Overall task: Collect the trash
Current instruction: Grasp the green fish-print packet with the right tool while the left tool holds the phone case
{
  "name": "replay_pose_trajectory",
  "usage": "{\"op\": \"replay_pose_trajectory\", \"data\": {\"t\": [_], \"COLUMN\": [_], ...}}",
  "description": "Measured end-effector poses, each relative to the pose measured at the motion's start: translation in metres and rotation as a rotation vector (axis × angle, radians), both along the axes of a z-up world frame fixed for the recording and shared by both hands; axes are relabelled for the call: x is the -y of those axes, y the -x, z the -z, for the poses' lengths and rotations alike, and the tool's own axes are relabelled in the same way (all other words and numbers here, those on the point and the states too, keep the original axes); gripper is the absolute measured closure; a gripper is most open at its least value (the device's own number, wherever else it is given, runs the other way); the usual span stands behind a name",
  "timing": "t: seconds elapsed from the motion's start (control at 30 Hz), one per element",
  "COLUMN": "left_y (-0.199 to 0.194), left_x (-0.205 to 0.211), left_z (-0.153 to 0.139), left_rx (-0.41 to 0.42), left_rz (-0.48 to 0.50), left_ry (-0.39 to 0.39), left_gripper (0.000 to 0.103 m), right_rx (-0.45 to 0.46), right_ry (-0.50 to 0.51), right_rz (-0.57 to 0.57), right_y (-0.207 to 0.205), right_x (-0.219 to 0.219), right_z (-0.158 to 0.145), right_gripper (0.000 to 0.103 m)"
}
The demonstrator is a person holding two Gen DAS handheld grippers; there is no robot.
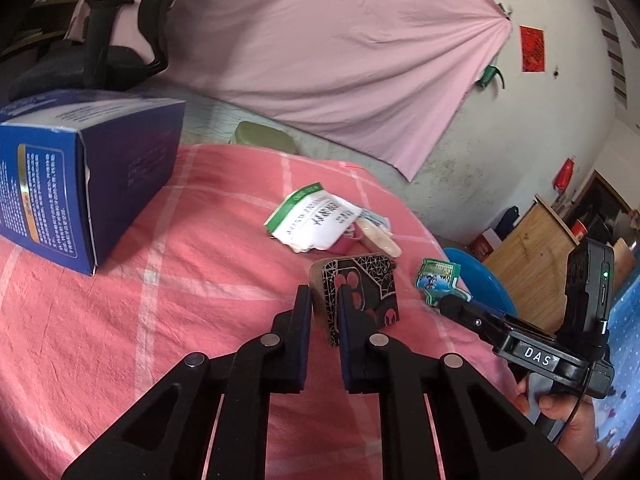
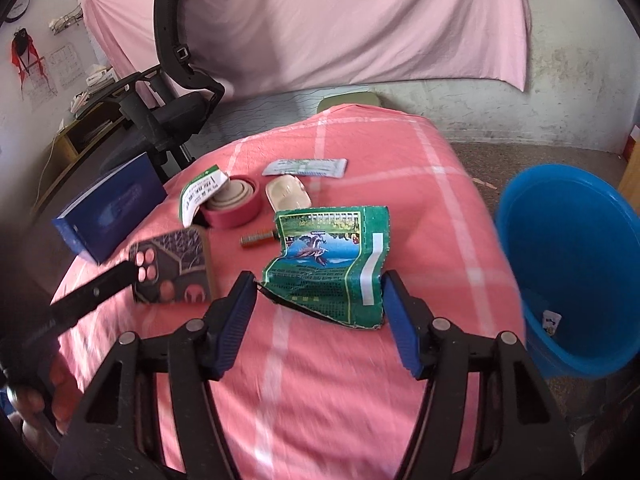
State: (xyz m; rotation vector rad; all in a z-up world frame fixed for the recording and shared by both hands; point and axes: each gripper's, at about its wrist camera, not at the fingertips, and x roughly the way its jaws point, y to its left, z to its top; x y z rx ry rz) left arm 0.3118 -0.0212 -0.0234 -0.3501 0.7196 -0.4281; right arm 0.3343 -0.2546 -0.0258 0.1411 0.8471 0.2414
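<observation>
The left gripper [image 1: 325,300] is clamped on the edge of a phone case [image 1: 362,292], stiff and light, tilted up off the tabletop [image 1: 180,280]. The right gripper [image 2: 318,304] has its jaws apart around a green wrapper [image 2: 328,264]; whether they touch it I cannot tell. It looks thin, crinkly and slippery, so pinching its side edges should suit. A blue bin [image 2: 576,264] waits just beside the tabletop.
</observation>
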Motion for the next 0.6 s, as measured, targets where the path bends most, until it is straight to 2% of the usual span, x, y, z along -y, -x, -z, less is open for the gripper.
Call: {"op": "replay_pose_trajectory", "data": {"t": [0.3,0.43,0.6], "left_y": [0.021,0.023,0.018], "left_x": [0.027,0.039,0.056], "left_z": [-0.013,-0.013,-0.006], "left_rx": [0.135,0.141,0.08], "left_rz": [0.122,0.16,0.185], "left_ry": [-0.031,-0.037,-0.082], "left_gripper": [0.096,0.096,0.096], "right_rx": [0.013,0.0,0.003], "right_ry": [0.038,0.035,0.023], "right_rz": [0.025,0.038,0.05], "right_y": [0.04,0.051,0.059], "right_x": [0.017,0.024,0.027], "right_z": [-0.004,0.002,0.003], "right_gripper": [0.024,0.024,0.024]}}
